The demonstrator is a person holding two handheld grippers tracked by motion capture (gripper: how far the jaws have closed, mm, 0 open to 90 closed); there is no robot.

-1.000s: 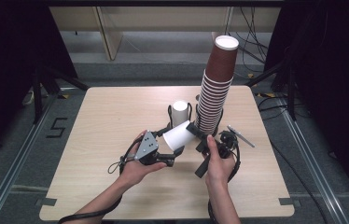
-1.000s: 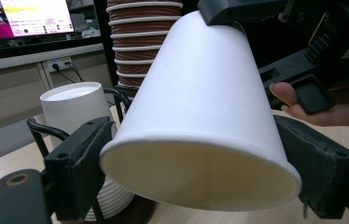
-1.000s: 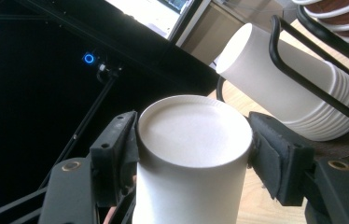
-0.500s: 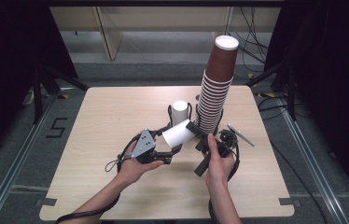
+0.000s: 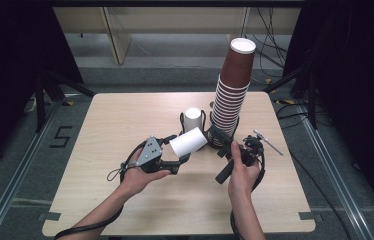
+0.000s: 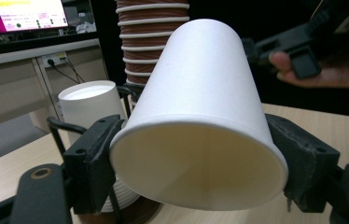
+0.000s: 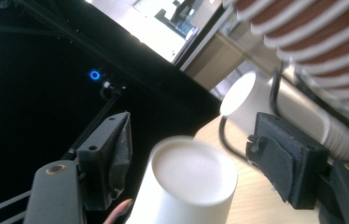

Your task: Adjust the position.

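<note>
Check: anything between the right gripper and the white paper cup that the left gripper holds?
Nothing visible. The white paper cup is clamped at its rim by the left gripper; its closed base sits between the right gripper's jaws, which have just been opening and stand clear of it.

A tall stack of brown paper cups [image 5: 232,95] with white rims stands at the far right of the wooden table [image 5: 125,115], leaning slightly, its topmost cup showing a white inside. Just left of the stack's base an upright white cup [image 5: 192,119] sits inside a black wire holder [image 5: 182,120]. A thin grey pen-like stick [image 5: 268,142] lies on the table to the right, near the edge. Beyond the table's far edge stands light wooden shelving [image 5: 115,30]. On the grey floor to the left a "5" [image 5: 60,136] is marked in dark tape. A lit screen [image 6: 28,16] shows at far left.
</note>
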